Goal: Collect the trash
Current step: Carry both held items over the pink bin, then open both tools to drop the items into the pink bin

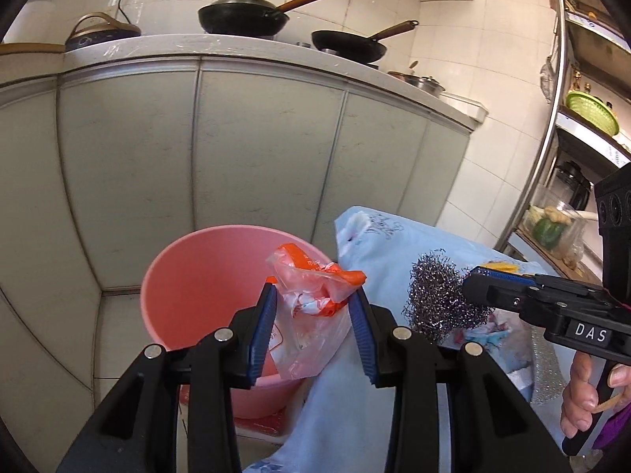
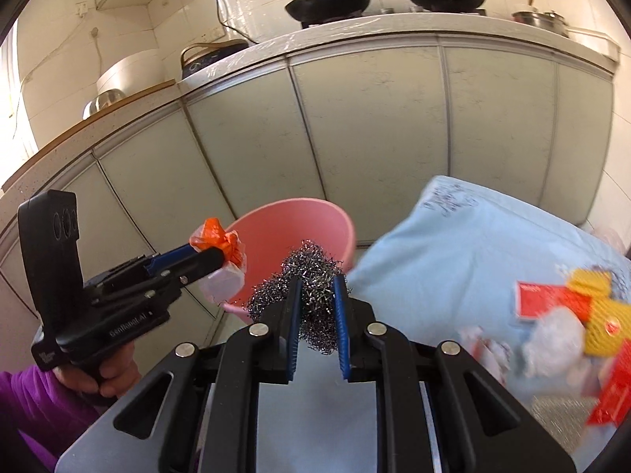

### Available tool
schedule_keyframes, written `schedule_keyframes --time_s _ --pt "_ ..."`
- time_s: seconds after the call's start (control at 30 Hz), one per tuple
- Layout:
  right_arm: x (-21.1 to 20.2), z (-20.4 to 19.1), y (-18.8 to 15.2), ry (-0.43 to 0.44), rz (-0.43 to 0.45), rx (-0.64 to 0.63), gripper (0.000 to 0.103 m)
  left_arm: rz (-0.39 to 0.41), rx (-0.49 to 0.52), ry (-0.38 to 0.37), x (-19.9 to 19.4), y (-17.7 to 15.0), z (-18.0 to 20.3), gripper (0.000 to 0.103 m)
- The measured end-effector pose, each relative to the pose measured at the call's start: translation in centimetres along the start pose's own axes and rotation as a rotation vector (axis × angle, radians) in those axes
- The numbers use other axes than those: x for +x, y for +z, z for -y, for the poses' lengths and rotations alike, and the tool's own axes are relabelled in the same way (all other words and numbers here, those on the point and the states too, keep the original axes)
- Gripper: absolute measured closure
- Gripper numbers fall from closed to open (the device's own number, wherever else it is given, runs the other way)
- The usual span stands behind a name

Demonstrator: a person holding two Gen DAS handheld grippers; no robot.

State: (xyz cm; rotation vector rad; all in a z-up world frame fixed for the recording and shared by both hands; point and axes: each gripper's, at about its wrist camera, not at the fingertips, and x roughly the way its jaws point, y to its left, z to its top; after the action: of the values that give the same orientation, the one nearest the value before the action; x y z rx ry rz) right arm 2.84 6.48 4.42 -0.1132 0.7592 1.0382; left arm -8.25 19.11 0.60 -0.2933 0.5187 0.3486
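Pink plastic bucket [image 1: 205,295], entry one, left wrist view: we log it on the floor against the grey cabinet doors [image 1: 197,149], mouth open and facing us, apparently empty so far as we can see in. Our left gripper [image 1: 313,327] is partly closed on a crumpled clear-and-orange plastic bag [image 1: 311,307]; both blue pads press its sides, and the bag hangs just over the bucket's near-right rim. We judge the drop lies ahead and slightly left of this claw. At the right edge, our right gripper [image 1: 471,285] reaches in sideways, narrowly closed on a steel-wool scourer [image 1: 434,295], which sits over the pale blue cloth [image 1: 394,260], right of the bucket.

Entry two, right wrist view: the steel-wool scourer [image 2: 311,295] is pinched between the narrow blue pads of the right gripper [image 2: 317,299], the wad bulging out on the left. The bucket [image 2: 299,228] lies directly ahead and just beyond it. The left gripper [image 2: 221,254] holds the bag [image 2: 221,252] at the bucket's left rim. Remaining trash, a yellow net [image 2: 599,315] and red wrappers [image 2: 552,299], lies on the blue cloth [image 2: 453,244] towards its right edge.

Relation noted: both loads sit at the bucket's rim, the bag nearer to clearing it.
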Motion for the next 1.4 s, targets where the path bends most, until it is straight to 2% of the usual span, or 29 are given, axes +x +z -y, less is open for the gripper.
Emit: schedule_keyframes --time_s 0.2,0.4,0.6,0.7,0.8,0.87,1.03,1.23,1.4 --pt "5.2 -1.7 1.2 -0.015 -0.049 -0.039 0.087 -0.041 -0.040 0.113 2.0 -0.7 -2.6 0.065" --pt "9.7 -2.5 1.4 -0.054 -0.101 -0.059 0.087 -0.079 -0.067 0.179 4.5 -1.2 -4.1 0.065" --pt "12.1 -3.0 0.6 -0.089 -0.164 -0.085 0.087 -0.155 -0.064 0.215 7.1 -1.9 -4.4 0.065" --pt "12.3 -3.0 0.5 -0.088 -0.174 -0.083 0.086 -0.168 -0.074 0.213 7.3 -2.3 -4.3 0.063" --pt "12.3 -2.4 0.7 -0.060 -0.187 -0.044 0.086 -0.179 -0.101 0.211 7.4 -2.4 -4.7 0.053" --pt "12.2 -2.2 0.7 -0.051 -0.189 -0.033 0.080 -0.178 -0.125 0.210 7.3 -2.5 -4.9 0.047" --pt "11.8 -2.2 0.6 -0.040 -0.183 -0.028 0.071 -0.168 -0.136 0.206 6.6 -2.4 -5.0 0.045" --pt "10.5 -2.4 1.1 -0.032 -0.143 -0.019 0.070 -0.147 -0.117 0.211 5.1 -2.0 -4.5 0.045" --pt "7.4 -2.6 1.2 -0.039 -0.077 -0.023 0.070 -0.115 -0.123 0.189 3.4 -1.4 -3.6 0.045"
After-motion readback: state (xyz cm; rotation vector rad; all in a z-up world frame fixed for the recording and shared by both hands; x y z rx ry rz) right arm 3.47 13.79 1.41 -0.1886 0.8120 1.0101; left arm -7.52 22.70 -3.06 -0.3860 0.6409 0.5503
